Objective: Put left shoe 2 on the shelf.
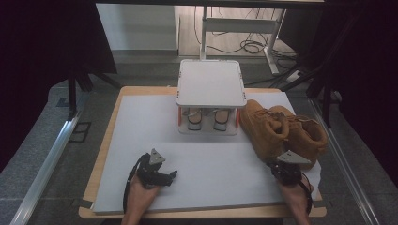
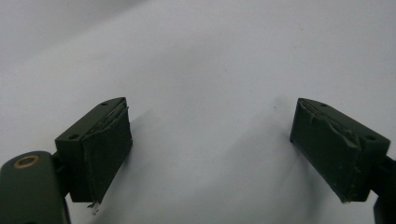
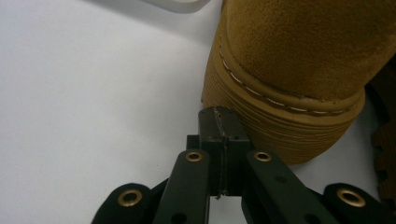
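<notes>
Nosing boot [image 3: 299,70] | right gripper [image 3: 219,116] closed, tips at its sole

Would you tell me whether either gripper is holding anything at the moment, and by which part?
Nothing is held. The left gripper stands open over the bare white mat. The right gripper is shut on nothing, its tips at the tan boot.

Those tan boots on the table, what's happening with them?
A person sits at a table covered with a white sheet, holding a set of tongs in each hand. The right tongs are shut, empty, with their tips right at the ribbed sole of the nearer tan suede boot; whether they touch it is hard to tell. The left tongs are open over the bare sheet. A small white shoe rack stands behind, with a pair of shoes under its shelf.
</notes>
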A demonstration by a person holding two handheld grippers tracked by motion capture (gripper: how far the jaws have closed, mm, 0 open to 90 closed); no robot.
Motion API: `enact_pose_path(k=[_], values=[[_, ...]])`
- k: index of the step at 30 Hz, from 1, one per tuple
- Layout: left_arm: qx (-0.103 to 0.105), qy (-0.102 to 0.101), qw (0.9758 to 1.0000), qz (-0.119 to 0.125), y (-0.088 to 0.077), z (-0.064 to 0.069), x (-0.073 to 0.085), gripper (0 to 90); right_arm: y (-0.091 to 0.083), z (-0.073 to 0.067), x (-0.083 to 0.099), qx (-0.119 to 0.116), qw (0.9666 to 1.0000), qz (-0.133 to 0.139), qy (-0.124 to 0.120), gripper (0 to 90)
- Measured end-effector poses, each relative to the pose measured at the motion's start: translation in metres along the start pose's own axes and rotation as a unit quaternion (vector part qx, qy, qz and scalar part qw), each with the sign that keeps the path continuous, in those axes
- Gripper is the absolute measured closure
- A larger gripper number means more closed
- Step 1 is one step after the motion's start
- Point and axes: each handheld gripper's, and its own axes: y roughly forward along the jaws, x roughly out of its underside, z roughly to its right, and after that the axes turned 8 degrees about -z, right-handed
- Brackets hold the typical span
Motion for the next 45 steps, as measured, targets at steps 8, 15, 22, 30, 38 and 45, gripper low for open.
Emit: enact_pose_path(k=[8,15,22,30,38,45], values=[[0.000,0.000,1.0000,0.000,0.000,0.000,0.000,12.4,-0.001,-0.003,0.002,-0.009,0.9998,0.010,0.012,78.0],[0.000,0.000,1.0000,0.000,0.000,0.000,0.000,12.4,-0.014,-0.005,0.000,-0.003,0.9989,0.039,0.027,63.7],[-0.001,0.000,1.0000,0.001,0.000,0.000,0.000,12.5,-0.021,-0.001,0.003,-0.006,0.9976,0.057,0.040,49.2],[-0.001,0.000,1.0000,0.001,0.000,0.000,0.000,12.5,-0.026,0.007,0.002,-0.009,0.9931,0.094,0.070,34.9],[-0.001,0.000,1.0000,0.001,0.000,0.000,0.000,12.5,-0.024,0.010,-0.004,0.014,0.9905,0.105,0.087,23.0],[0.000,0.001,1.0000,0.000,0.000,0.000,0.000,12.5,-0.026,0.012,-0.014,0.030,0.9858,0.131,0.100,16.1]])
